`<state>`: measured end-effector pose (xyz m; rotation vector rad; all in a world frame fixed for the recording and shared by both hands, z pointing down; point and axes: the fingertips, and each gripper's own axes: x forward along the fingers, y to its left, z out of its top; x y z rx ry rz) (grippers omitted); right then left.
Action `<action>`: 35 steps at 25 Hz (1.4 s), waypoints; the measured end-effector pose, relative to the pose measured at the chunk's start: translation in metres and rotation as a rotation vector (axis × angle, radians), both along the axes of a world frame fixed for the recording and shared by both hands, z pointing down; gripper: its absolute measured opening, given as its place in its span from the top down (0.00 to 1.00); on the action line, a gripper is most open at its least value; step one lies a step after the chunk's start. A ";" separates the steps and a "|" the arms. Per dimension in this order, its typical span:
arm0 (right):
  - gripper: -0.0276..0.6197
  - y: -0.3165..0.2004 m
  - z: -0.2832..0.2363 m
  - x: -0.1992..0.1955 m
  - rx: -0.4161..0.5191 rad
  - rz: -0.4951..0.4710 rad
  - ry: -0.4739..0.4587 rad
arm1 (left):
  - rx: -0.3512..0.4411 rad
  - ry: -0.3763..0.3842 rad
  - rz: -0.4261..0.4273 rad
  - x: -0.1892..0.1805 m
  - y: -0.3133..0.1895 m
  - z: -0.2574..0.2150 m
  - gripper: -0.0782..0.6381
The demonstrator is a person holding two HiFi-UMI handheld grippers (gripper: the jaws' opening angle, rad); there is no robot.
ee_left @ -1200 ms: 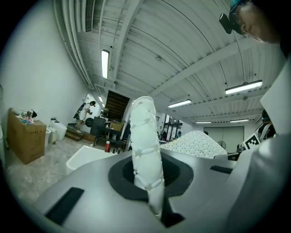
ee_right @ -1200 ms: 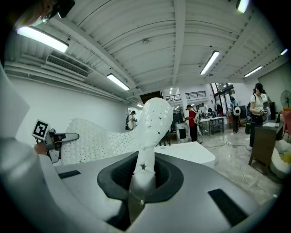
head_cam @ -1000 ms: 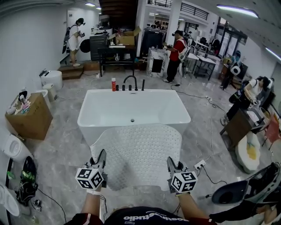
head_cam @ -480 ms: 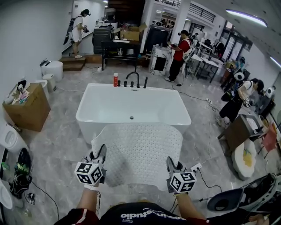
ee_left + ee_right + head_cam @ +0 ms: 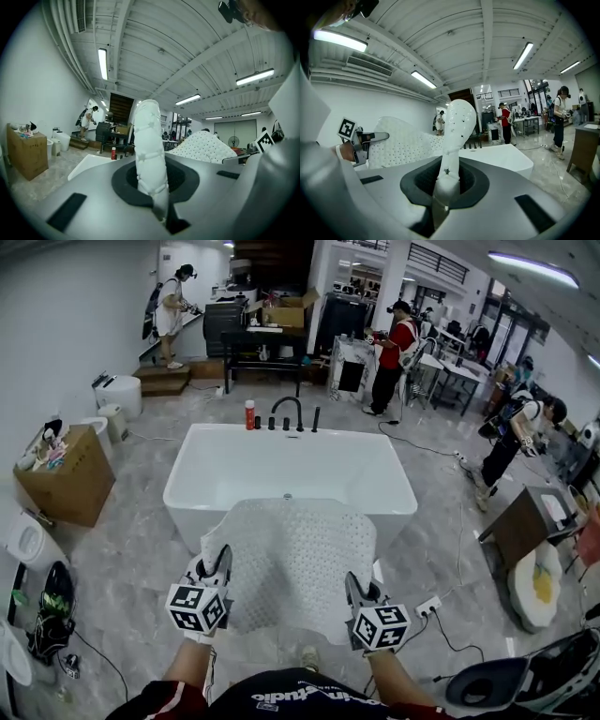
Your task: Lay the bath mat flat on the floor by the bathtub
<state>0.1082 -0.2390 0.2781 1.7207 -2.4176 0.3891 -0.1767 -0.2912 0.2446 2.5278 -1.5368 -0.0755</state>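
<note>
Bath mat (image 5: pixel 295 559), white w/ rows of small holes, hangs btwn the two grippers, up off the floor (image 5: pixel 141 549), just in front of the bathtub (image 5: pixel 291 474); not laid flat yet. Left gripper (image 5: pixel 219 563) has the near-left corner, right gripper (image 5: pixel 355 587) the near-right.

Left gripper view: jaws pressed together on a rolled bit of mat edge that sticks up past them, no gap showing. Right gripper view: same, jaws squeezed tight on a bunched corner of mat.

Hard to see:
- Mat covers the middle of the tub's near rim and the floor below it. Can't tell if its far edge rests on the rim or hangs just short.
- In head view the marker cubes (image 5: pixel 197 607) hide the hands and most of each gripper body; the pinch points barely show there.
- Forearms cut off at the bottom edge of head view.
- Small pale shape on the floor under the mat's near edge: too blurry to name.
- Left gripper view: tub mostly behind the gripper body, only a sliver seen at left.
- Right gripper view: the mat's hump blocks most of the left gripper; its cube peeks out at left.

Faucet (image 5: pixel 286 411) and red bottle (image 5: pixel 249 414) sit at the tub's far rim. People in the bkgd are too small for detail.
</note>
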 end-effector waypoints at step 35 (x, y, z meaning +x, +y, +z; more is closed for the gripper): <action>0.89 -0.132 0.072 0.134 -0.087 0.026 -0.046 | -0.062 -0.049 -0.080 0.108 -0.121 0.051 0.85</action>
